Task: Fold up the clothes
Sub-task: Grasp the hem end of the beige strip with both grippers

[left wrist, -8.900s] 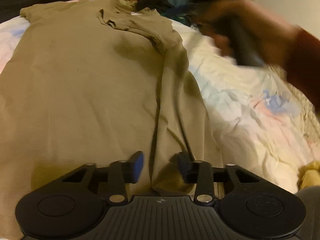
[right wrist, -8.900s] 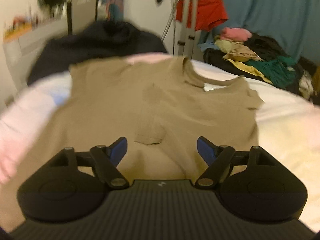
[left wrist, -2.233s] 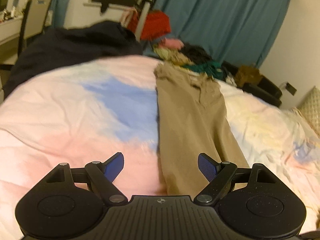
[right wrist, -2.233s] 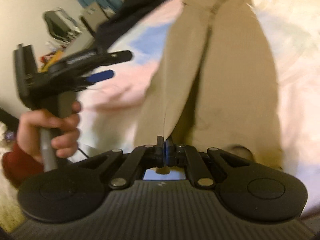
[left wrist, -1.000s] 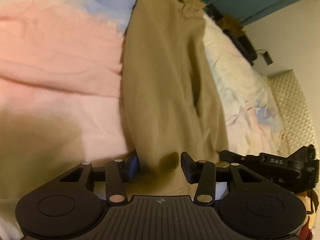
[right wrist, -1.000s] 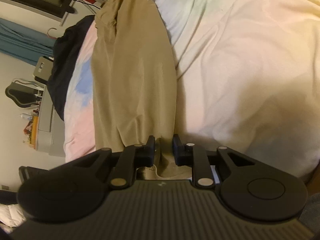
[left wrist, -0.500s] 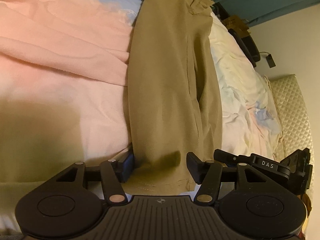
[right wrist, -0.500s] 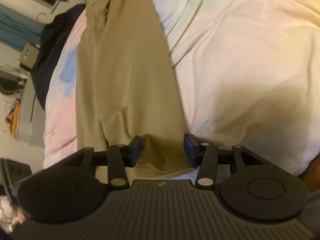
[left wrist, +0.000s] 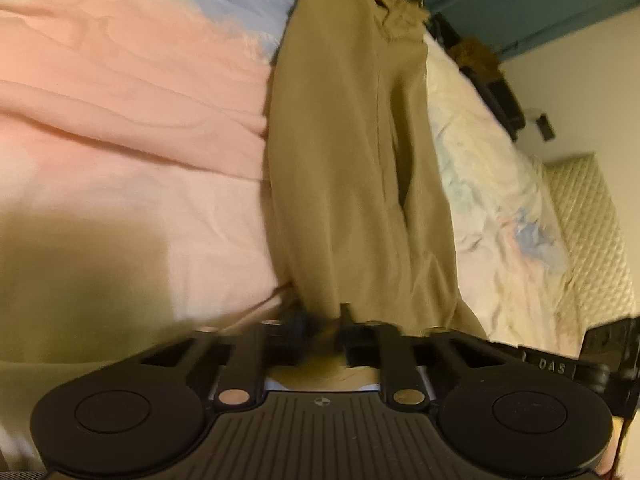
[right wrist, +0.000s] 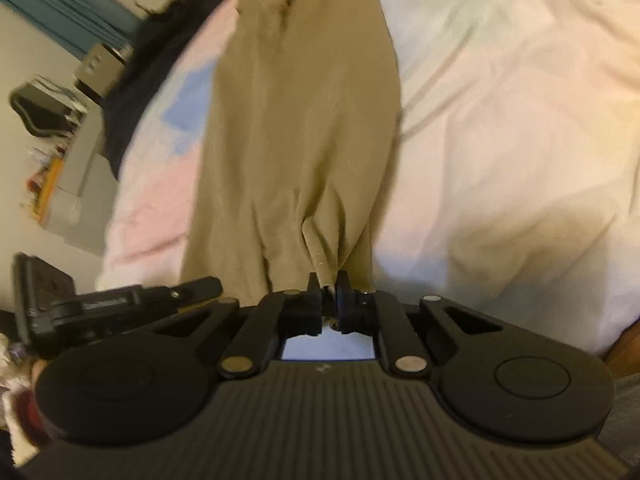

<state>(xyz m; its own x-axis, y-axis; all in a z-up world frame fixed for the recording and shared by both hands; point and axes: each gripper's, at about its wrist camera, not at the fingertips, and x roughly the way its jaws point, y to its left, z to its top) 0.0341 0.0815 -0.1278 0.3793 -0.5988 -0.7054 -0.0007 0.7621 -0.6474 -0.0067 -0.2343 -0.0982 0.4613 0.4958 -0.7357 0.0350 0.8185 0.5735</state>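
Jaws of both grippers closed on the near hem of the khaki shirt (left wrist: 352, 152): right gripper (right wrist: 329, 300) pinching a gathered tuck of cloth, left gripper (left wrist: 322, 332) nearly shut around the hem, frame blurred. Shirt folded into a long narrow strip on the bed (left wrist: 132, 128), running from 6 o'clock toward 12 o'clock, collar end far. Half a second ago, both sets of jaws open and straddling the hem; now clamped, cloth puckering toward each pinch. Sides apparently folded already; grip on both near corners suggests readiness to carry the hem toward the collar. Earlier still, shirt spread flat and wide across the bed.
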